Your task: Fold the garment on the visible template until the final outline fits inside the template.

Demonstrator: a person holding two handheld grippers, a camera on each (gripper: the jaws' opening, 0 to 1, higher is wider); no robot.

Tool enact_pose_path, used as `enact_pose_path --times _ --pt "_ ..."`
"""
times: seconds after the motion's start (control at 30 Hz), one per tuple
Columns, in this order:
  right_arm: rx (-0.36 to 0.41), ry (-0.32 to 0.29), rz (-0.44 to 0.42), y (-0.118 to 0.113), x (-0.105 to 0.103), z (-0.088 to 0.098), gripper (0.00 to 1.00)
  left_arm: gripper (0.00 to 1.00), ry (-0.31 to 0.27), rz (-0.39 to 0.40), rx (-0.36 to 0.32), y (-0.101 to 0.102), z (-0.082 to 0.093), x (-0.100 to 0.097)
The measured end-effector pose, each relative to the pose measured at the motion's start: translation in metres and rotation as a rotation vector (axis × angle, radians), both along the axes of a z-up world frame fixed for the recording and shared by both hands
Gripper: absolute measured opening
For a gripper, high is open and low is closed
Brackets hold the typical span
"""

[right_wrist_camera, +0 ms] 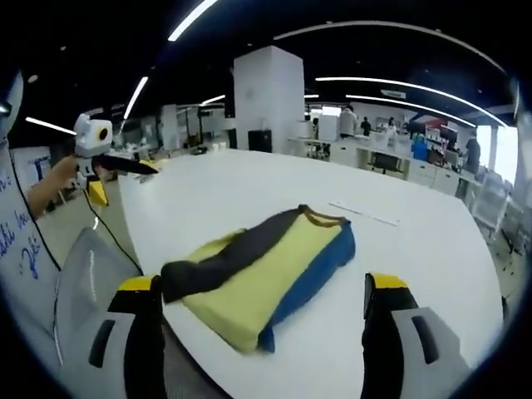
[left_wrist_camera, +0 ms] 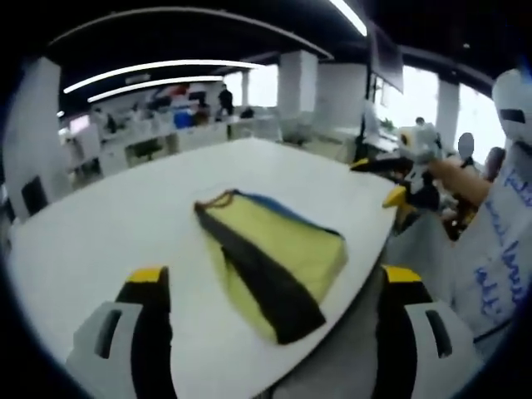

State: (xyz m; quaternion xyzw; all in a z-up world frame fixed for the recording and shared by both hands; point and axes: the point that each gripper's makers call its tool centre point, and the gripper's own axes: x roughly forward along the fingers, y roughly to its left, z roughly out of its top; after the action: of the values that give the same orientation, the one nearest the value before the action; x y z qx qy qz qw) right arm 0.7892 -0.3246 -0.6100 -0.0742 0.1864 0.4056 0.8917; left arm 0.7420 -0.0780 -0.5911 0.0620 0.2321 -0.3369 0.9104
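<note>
A folded garment [left_wrist_camera: 274,258], yellow with a black band and blue edge, lies flat on the white table [left_wrist_camera: 108,224] near its rounded edge. In the left gripper view my left gripper [left_wrist_camera: 276,278] stands open before it, its yellow-tipped jaws wide apart on either side and holding nothing. At the right of that view a hand holds the right gripper [left_wrist_camera: 391,181] in the air beyond the table edge, also open. From the right gripper view the garment [right_wrist_camera: 266,274] lies between the spread jaws of my right gripper [right_wrist_camera: 261,283]. The left gripper [right_wrist_camera: 112,176] hangs at far left.
A thin pale strip [right_wrist_camera: 366,214] lies on the table [right_wrist_camera: 416,241] past the garment. A whiteboard with blue writing [left_wrist_camera: 499,266] stands beside the table. Desks, pillars and people fill the office behind.
</note>
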Motion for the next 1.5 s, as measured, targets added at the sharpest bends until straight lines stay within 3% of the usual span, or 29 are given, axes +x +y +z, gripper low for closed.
enact_pose_path --times 0.2,0.3,0.57,0.73,1.07,1.17,1.5 --pt "0.004 0.011 -0.020 -0.005 -0.003 -0.002 1.00 1.00 0.024 0.006 -0.008 -0.003 -0.007 -0.005" --pt "-0.007 0.012 -0.029 -0.007 -0.006 -0.004 1.00 1.00 0.037 0.014 0.029 -0.001 -0.015 -0.008" --pt "-0.003 0.054 -0.036 -0.008 -0.022 -0.013 1.00 0.99 0.075 0.034 0.043 -0.003 -0.028 -0.024" --pt "-0.013 0.047 -0.036 -0.006 -0.032 -0.012 1.00 0.99 0.080 0.069 -0.009 -0.003 -0.025 -0.027" --pt "-0.064 0.044 -0.072 -0.018 -0.041 -0.008 1.00 0.98 0.074 0.094 0.019 -0.001 -0.016 -0.035" --pt "-0.048 0.040 -0.087 -0.017 -0.042 -0.006 1.00 0.95 0.087 0.090 0.036 -0.002 -0.020 -0.037" --pt "-0.064 0.061 -0.099 -0.017 -0.046 -0.015 1.00 0.95 0.127 0.097 -0.008 -0.009 -0.032 -0.038"
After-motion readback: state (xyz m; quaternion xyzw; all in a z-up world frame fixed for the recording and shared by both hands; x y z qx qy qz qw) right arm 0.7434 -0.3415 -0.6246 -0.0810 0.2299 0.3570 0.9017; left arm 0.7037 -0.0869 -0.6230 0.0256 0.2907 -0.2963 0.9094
